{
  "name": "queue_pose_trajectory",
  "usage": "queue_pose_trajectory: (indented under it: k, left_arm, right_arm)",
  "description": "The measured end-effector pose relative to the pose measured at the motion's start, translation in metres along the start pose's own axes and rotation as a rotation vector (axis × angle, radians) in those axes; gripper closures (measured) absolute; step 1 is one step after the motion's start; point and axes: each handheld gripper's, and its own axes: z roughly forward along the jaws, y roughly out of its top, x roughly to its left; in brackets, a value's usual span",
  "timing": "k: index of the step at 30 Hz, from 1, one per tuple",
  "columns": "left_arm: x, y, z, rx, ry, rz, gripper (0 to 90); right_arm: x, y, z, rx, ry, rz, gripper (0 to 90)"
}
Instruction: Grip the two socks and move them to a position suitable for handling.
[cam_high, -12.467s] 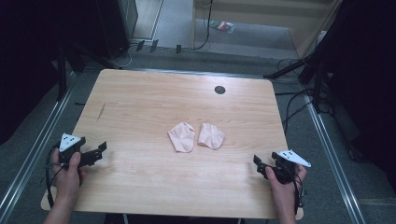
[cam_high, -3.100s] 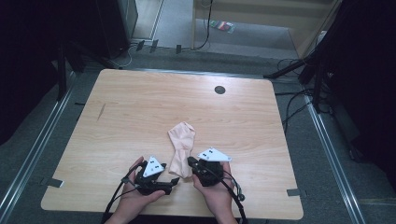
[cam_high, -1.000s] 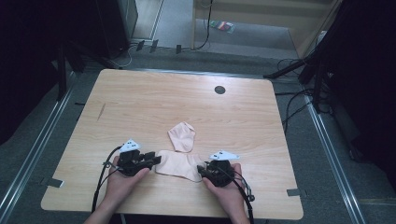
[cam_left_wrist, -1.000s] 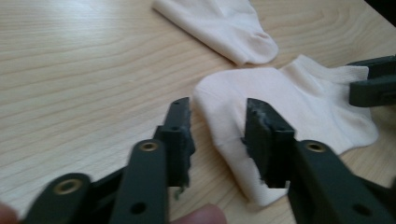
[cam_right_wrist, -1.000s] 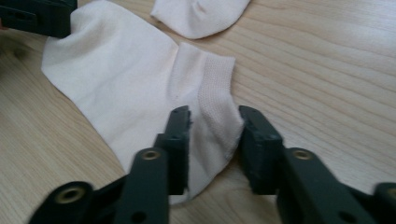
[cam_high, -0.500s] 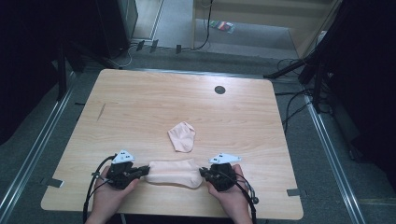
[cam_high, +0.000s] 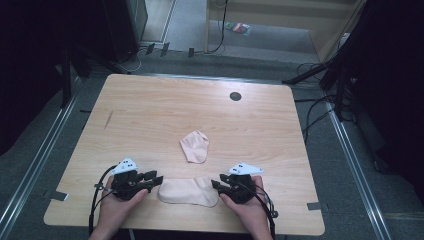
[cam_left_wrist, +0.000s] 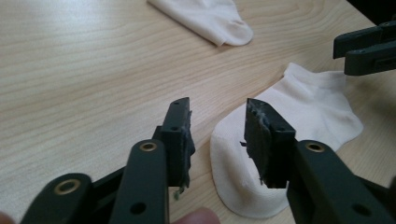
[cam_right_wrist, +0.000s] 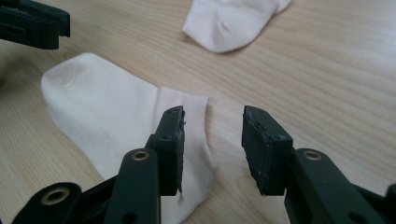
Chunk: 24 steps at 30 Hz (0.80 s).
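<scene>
Both hand-held grippers, left (cam_high: 156, 178) and right (cam_high: 216, 184), have just parted, releasing the flat sock (cam_high: 188, 191).

Worktop (cam_high: 150, 115): pale wood, rectangular, grain running side to side. Round black grommet (cam_high: 235, 96) set into the far edge zone, right of centre. Short dark mark (cam_high: 108, 119) on the left part.

Two pale socks lie directly on it. Near sock (cam_high: 189, 191) lies flat and stretched out along the near edge, long axis side to side. Far sock (cam_high: 195, 146) lies bunched near the middle, just beyond the near one, the two apart with bare wood between them.
</scene>
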Motion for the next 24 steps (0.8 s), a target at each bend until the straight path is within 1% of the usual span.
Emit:
queue_pose_trajectory:
  k: [2,3,5,6,7,8,9,10,11,12,13,14,15,16,17,19,22,23,24]
  left_arm:
    - [0.001,0.000,0.001,-0.007,0.007,0.001,63.7]
    - [0.002,0.000,0.002,-0.028,0.015,-0.002,62.5]
    - [0.004,0.001,0.002,-0.072,0.015,0.011,57.7]
    - [0.007,0.002,0.002,-0.098,0.027,0.021,53.8]
    - [0.009,0.003,0.003,-0.125,0.034,0.022,49.4]
    - [0.012,0.003,0.003,-0.141,0.032,0.019,47.1]
    - [0.020,0.005,0.006,-0.167,0.022,0.000,44.1]
    - [0.020,0.005,0.006,-0.167,0.022,0.000,41.8]
    - [0.027,0.007,0.008,-0.199,0.047,-0.007,40.1]
    - [0.027,0.007,0.008,-0.199,0.047,-0.007,38.6]
    - [0.032,0.008,0.009,-0.233,0.086,0.005,36.8]
    - [0.032,0.008,0.009,-0.233,0.086,0.005,35.1]
    - [0.035,0.009,0.007,-0.258,0.115,0.013,34.1]
    - [0.037,0.009,0.007,-0.267,0.130,0.013,32.8]
    - [0.037,0.009,0.007,-0.267,0.130,0.013,31.0]
    - [0.040,0.009,0.005,-0.275,0.153,0.001,30.6]
    - [0.042,0.008,0.006,-0.266,0.174,-0.014,27.9]
    - [0.042,0.008,0.007,-0.252,0.187,-0.029,24.9]
    - [0.042,0.008,0.007,-0.252,0.187,-0.029,20.5]
  right_arm:
    - [0.002,0.000,-0.001,-0.030,-0.023,-0.015,59.5]
    - [0.002,0.000,-0.001,-0.049,-0.036,-0.020,58.5]
    - [0.000,0.001,-0.001,-0.094,-0.049,-0.014,55.8]
    - [0.000,0.001,-0.001,-0.101,-0.050,-0.012,55.0]
    - [-0.001,0.002,-0.001,-0.106,-0.051,-0.010,54.1]
    - [-0.001,0.003,0.000,-0.109,-0.053,-0.010,53.4]
    - [-0.002,0.005,0.002,-0.111,-0.059,-0.012,52.8]
    - [-0.002,0.005,0.002,-0.111,-0.059,-0.012,52.8]
    - [-0.002,0.010,0.005,-0.117,-0.066,-0.010,52.1]
    - [-0.002,0.013,0.006,-0.121,-0.069,-0.012,51.5]
    - [-0.002,0.016,0.008,-0.127,-0.074,-0.015,51.3]
    - [-0.002,0.016,0.008,-0.127,-0.074,-0.015,51.3]
    - [-0.004,0.024,0.011,-0.133,-0.080,-0.020,50.6]
    - [-0.005,0.028,0.012,-0.139,-0.087,-0.022,50.7]
    - [-0.005,0.028,0.012,-0.139,-0.087,-0.022,50.7]
    - [-0.009,0.037,0.016,-0.146,-0.094,-0.019,51.1]
    - [-0.017,0.050,0.026,-0.142,-0.127,-0.042,51.9]
    - [-0.021,0.055,0.031,-0.140,-0.142,-0.049,52.4]
    - [-0.021,0.055,0.031,-0.140,-0.142,-0.049,52.4]
